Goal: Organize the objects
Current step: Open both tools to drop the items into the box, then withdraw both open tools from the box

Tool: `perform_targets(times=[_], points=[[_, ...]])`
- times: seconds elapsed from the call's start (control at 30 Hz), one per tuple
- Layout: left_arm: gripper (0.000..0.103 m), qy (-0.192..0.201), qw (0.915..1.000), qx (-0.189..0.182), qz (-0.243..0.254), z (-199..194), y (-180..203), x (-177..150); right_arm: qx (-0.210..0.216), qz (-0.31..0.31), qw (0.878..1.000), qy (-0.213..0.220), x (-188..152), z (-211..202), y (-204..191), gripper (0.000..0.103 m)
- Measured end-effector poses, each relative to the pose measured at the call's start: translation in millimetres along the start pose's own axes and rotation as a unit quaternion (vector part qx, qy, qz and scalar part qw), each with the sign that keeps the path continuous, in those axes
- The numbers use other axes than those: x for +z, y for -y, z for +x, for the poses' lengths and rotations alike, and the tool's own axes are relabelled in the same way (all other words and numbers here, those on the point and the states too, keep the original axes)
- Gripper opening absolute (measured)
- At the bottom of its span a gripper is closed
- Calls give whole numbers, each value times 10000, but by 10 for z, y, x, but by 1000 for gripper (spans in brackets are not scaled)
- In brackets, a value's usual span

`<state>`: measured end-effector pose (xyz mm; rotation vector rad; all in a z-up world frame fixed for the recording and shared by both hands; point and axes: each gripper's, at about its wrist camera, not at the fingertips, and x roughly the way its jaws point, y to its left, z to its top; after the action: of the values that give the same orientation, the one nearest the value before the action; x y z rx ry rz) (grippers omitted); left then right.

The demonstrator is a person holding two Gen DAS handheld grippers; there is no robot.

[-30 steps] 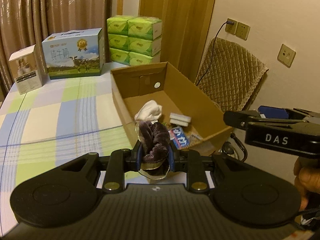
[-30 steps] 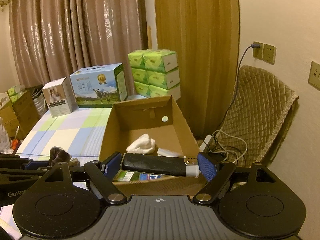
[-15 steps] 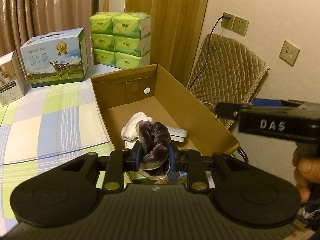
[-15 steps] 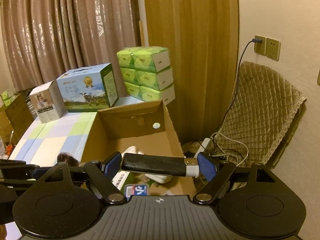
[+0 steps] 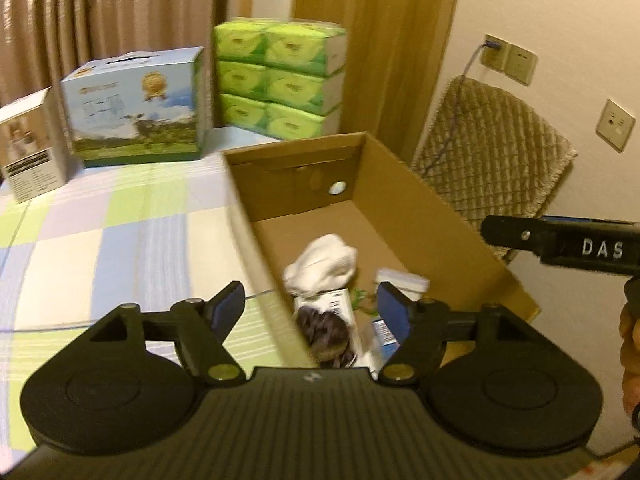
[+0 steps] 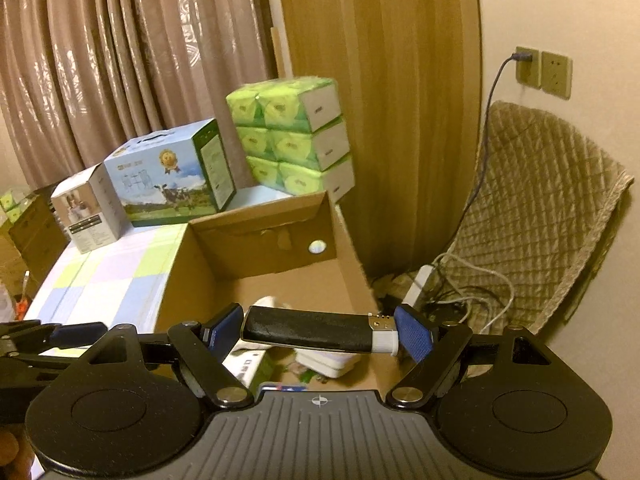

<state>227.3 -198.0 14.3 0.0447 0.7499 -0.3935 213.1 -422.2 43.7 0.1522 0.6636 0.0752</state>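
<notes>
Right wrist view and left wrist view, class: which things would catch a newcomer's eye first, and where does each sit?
The open cardboard box fills the middle, at the checked tablecloth's right edge. The right gripper is shut on a black lighter lying crosswise above it. The left gripper's jaws are opening, with a dark purple cloth below them in the box, beside a white sock. Bright green tissue packs are stacked behind.

Checked bedspread (image 5: pixel 120 240) under cardboard box (image 5: pixel 432 216), milk carton (image 5: pixel 136 108), small white box (image 5: pixel 30 144), tissue packs (image 5: pixel 280 80).
</notes>
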Motion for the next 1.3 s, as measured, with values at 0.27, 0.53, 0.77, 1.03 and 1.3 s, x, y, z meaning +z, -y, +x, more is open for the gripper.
perform_targets(times=[0.27, 0.53, 0.77, 1.03, 1.3], points=[[83, -15, 9995, 260, -191, -182, -285, -225, 667, 415, 9969, 9, 68, 146, -104, 101], [100, 118, 9988, 471, -120, -445, -290, -424, 366, 332, 9987, 88, 5, -108, -65, 101], [102, 133, 9988, 447, -161, -730, -180, -625, 277, 86, 9992, -285, -334, -440, -91, 101], [102, 16, 9981, 454, -407, -1103, -10, -800, 287, -21, 9984, -493, -655, -870, -160, 101], [102, 152, 9974, 455, -533, -1407, 138, -896, 221, -224, 9984, -465, -777, -1206, -253, 101]])
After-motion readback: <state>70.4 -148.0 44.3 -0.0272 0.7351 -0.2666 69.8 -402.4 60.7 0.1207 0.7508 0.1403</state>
